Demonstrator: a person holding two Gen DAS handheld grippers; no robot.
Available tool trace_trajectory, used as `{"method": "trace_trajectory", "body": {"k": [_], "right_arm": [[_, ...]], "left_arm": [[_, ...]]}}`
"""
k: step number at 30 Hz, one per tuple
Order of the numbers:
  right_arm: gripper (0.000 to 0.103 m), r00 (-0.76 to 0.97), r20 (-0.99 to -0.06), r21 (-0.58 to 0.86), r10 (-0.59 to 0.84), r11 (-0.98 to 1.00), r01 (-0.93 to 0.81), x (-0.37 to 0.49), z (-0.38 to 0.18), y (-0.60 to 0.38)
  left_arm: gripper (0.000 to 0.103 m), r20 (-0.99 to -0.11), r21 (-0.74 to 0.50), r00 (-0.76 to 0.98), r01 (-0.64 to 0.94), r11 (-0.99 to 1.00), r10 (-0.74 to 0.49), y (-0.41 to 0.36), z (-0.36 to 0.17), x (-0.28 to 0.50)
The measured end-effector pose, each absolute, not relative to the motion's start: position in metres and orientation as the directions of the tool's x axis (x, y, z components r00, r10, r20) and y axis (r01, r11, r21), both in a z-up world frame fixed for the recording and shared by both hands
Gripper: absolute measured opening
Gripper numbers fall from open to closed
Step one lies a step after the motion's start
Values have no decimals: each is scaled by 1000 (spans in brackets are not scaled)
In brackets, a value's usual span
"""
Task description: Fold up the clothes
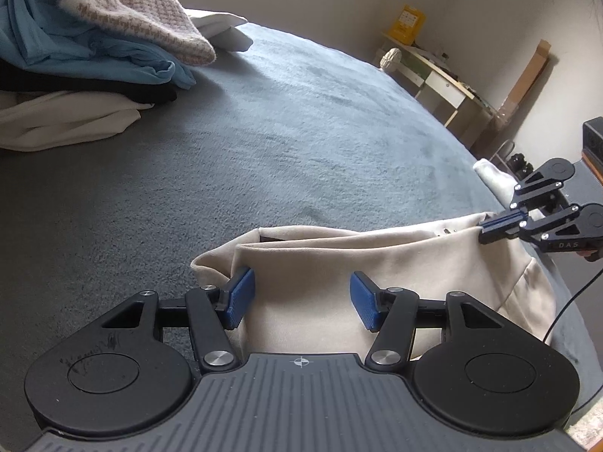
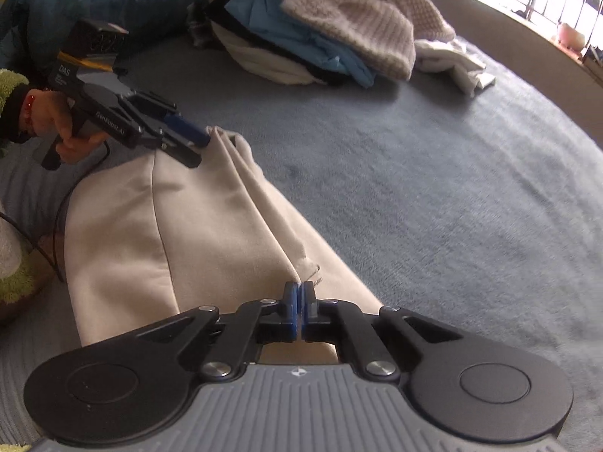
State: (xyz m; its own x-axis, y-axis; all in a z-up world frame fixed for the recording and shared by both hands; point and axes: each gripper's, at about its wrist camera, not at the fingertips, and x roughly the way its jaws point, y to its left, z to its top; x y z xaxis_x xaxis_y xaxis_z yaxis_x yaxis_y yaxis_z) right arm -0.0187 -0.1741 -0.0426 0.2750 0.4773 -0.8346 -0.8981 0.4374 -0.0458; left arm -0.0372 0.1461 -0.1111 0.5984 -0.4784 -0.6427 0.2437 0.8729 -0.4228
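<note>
A beige, soft cotton garment (image 2: pixel 211 233) is clamped by the right gripper (image 2: pixel 300 310); the left gripper (image 1: pixel 299 299) jaws are apart, so regripping that corner seems called for.

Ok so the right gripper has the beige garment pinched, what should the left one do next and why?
Probably close the left gripper on the beige garment. Its jaws stand open around the near edge while the right gripper already pinches the other corner, so both ends would be held.

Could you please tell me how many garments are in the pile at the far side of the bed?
4 visible, stacked: a knitted sweater on top, a blue garment beneath it, a black one under that, and a white one at the bottom. More may be hidden inside the pile.
</note>
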Motion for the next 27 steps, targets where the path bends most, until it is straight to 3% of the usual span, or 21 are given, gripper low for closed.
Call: {"method": "trace_trajectory", "body": {"k": [7,9,12,13,14,18,21,23,24,27], "right_arm": [[1,345,-823,-95,452,489,-867,-10,-76,-165],[1,353,-819,-93,452,502,-860,-10,-85,-166],[1,368,-807,-82,462,528,-845,-12,-88,-169],[1,373,-801,-79,468,534,-841,-13,-85,-171],[1,378,-797,-79,472,539,-839,-14,-83,-172],[1,400,-782,-91,478,547,-832,-16,-80,-175],[1,414,-774,-98,480,556,-825,-19,-83,-175],[1,421,-770,-100,479,562,-821,-21,-84,-175],[1,425,-769,-102,479,564,-820,-21,-84,-175],[1,434,-764,-108,477,570,-815,-23,-86,-175]], "left_arm": [[53,-648,-415,600,238,878,-469,146,-112,-37],[46,-653,-401,603,240,884,-459,145,-112,-37],[29,-659,-379,607,243,893,-444,144,-111,-38],[15,-661,-372,608,243,896,-440,143,-111,-38],[9,-663,-364,610,244,899,-435,143,-110,-38],[7,-672,-335,614,246,910,-414,141,-109,-38],[17,-687,-253,634,250,935,-356,134,-103,-39],[58,-677,-202,666,241,949,-313,132,-100,-41],[63,-669,-177,684,235,956,-292,132,-98,-42],[64,-661,-183,681,258,949,-313,131,-99,-39]]}}
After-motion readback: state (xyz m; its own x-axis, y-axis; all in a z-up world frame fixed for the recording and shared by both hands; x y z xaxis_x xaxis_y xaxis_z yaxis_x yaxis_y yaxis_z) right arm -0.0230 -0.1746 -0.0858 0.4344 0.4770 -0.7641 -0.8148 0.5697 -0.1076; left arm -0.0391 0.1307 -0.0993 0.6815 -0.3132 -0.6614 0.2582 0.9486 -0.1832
